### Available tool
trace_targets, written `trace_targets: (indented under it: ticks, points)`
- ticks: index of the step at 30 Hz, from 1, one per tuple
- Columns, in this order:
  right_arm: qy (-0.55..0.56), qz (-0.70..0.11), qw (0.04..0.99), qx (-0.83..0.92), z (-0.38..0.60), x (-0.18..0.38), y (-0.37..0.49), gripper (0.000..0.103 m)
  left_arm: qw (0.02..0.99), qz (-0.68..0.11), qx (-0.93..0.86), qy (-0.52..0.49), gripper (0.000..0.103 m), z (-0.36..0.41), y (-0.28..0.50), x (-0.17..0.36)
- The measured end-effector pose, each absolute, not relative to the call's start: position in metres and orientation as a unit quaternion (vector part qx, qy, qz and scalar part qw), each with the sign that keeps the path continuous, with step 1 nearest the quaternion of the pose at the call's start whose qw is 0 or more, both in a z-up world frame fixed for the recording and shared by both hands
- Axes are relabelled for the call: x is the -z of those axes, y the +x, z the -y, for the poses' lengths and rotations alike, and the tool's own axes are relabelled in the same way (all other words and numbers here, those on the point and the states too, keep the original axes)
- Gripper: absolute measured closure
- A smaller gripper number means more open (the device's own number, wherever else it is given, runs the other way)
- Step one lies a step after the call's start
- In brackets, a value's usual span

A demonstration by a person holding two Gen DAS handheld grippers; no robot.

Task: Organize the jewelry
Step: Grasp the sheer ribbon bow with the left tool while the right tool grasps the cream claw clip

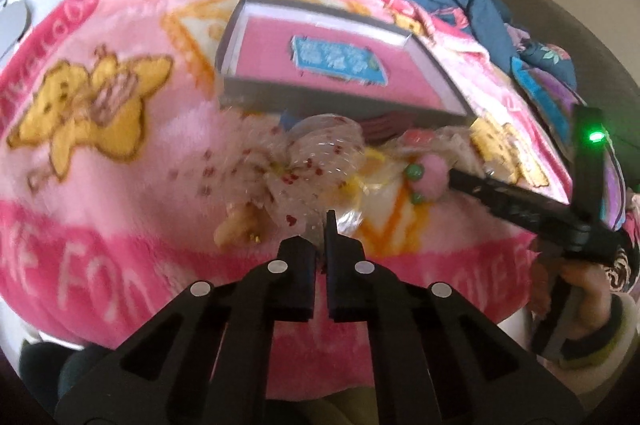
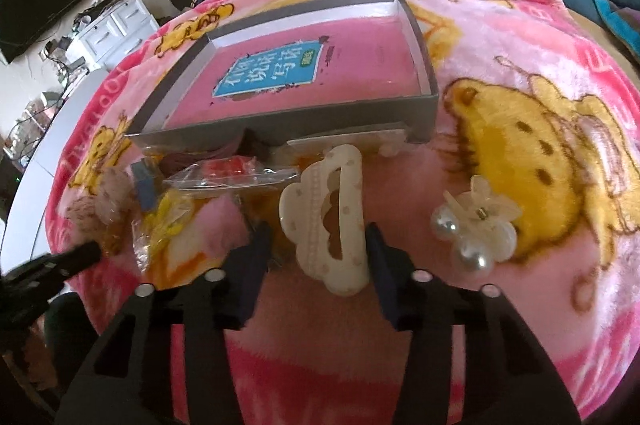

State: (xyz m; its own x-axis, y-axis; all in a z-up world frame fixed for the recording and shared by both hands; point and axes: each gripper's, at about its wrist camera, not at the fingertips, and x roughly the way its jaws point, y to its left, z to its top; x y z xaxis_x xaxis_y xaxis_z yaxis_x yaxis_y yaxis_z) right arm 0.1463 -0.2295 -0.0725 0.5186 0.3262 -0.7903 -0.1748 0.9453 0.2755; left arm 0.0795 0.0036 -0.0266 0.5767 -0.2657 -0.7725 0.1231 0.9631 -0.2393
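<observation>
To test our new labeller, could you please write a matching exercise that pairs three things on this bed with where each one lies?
Things:
1. hair claw
2. pearl clip
3. pink book

Places:
A. inside the grey box
B. between the open fingers of the right gripper
C. on the blanket, to the right of that gripper

Pairs: 1-B, 2-C, 3-A

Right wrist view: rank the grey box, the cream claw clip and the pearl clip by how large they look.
1. Grey box, clearly the largest.
2. Cream claw clip.
3. Pearl clip, smallest, though the claw clip lies nearer the camera, so the gap between these two may be overstated.
</observation>
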Motion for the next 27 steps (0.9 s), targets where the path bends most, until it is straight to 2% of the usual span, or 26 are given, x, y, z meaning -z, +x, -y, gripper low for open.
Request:
trace_targets:
  ticks: [2,10,27]
  points:
    - [0.081,-0.465,0.87,-0.141,0.231,0.074,0.148,0.068,0.887,-0.438,0.115,-0.083,0.103,-0.005,0.081,0.018]
    - [0.091,-0.449,0.876,-0.151,0.243,0.068,0.136,0.068,0.897,-0.414,0.12,-0.094,0.103,-0.009,0.099,-0.005]
    - [0.093,-0.391,0.903,-0.151,0.272,0.011,0.119,0.068,0.912,-0.383,0.108,-0.099,0.103,-0.024,0.149,-0.038]
